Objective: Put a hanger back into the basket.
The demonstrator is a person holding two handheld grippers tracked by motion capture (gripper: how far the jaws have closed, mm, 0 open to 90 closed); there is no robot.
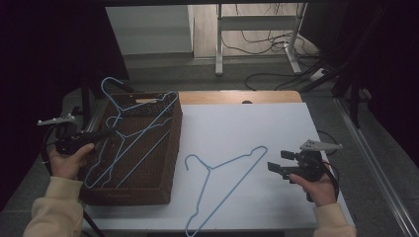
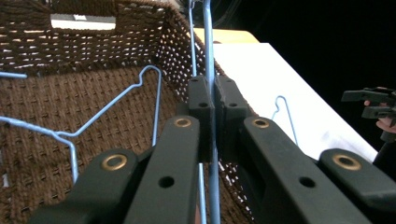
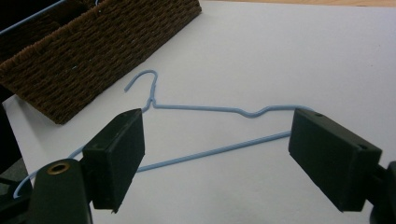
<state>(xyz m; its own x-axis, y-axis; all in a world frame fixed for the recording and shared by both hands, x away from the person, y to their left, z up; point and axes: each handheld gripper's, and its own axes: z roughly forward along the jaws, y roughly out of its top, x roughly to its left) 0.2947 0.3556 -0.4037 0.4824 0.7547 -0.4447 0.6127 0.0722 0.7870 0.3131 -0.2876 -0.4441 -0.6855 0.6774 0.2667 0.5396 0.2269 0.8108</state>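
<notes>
My left gripper [image 1: 101,134] hangs over the left rim of the basket [image 1: 170,148], its jaws pinched tight on the thin wire of a blue hanger [image 1: 129,129] that leans in the basket, hook poking up past the far left corner. In the left gripper view the wire [image 2: 208,56] runs straight up between the closed pads, hard against the basket's right wall. Another blue hanger [image 2: 112,105] lies flat on the woven floor just beside it, so room inside is tight.

My right gripper [image 1: 276,167] hovers low over the white tabletop [image 1: 276,123] near its right edge, jaws wide apart and holding nothing. Between it and the basket lies a third hanger [image 1: 222,185], flat on the table, hook toward the basket, lower end reaching the near edge. The far half of the table stands open.

The basket is dark brown wicker, rectangular, rough-woven; the hangers are slim, smooth wire.
</notes>
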